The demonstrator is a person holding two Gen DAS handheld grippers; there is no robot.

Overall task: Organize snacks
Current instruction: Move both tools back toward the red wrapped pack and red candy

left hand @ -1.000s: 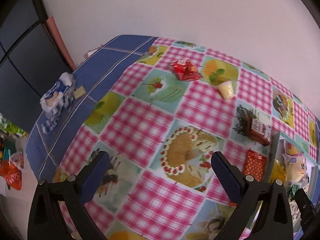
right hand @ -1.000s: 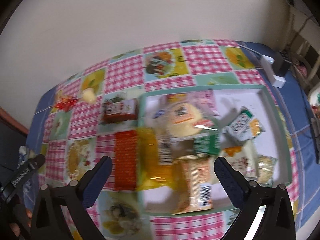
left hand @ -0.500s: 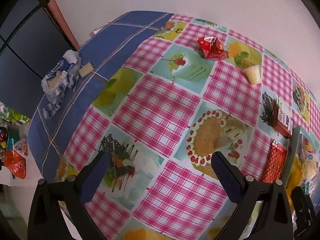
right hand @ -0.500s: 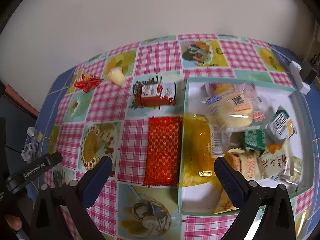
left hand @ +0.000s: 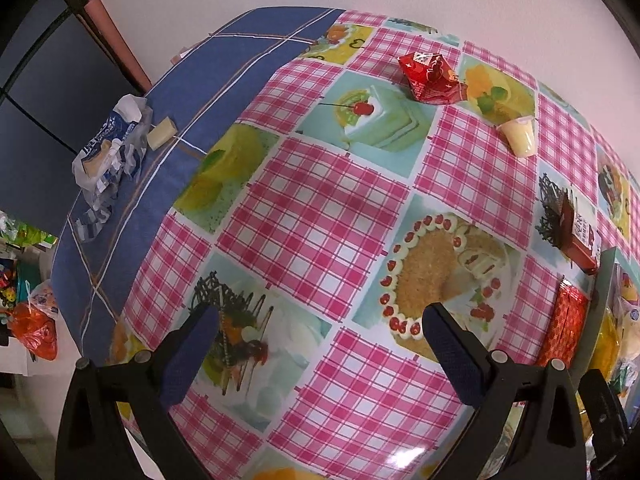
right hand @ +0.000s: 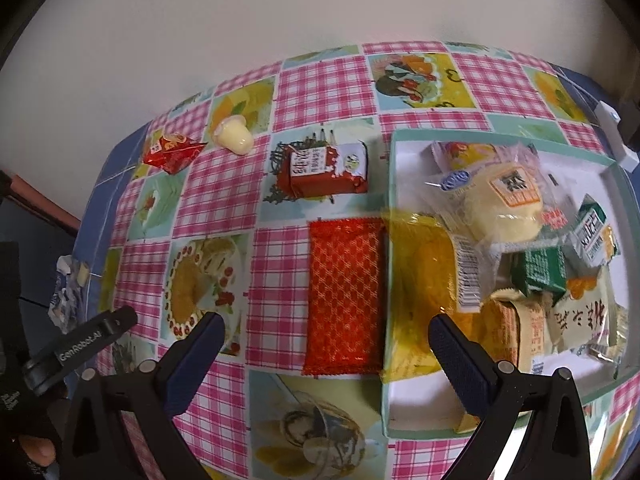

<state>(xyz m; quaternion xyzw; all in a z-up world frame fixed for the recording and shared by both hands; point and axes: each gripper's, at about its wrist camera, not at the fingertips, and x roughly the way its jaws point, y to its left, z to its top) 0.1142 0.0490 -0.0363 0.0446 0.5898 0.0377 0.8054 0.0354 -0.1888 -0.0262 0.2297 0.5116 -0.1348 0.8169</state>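
Both tools stand with fingers wide apart and hold nothing: the left tool [left hand: 320, 354] hangs over bare checked cloth [left hand: 312, 216] left of the tray [right hand: 390, 184], the right tool [right hand: 326, 350] over the tray's left wall. The orange pack [right hand: 346, 296] lies flat on the surface with its long edge against that wall, the red carton [right hand: 324, 170] lies just beyond it, and the cup [right hand: 234, 136] and red packet [right hand: 174, 150] sit well apart to the far left. The tray holds a heap of snacks [right hand: 504, 204], and its near left corner shows bare white floor.
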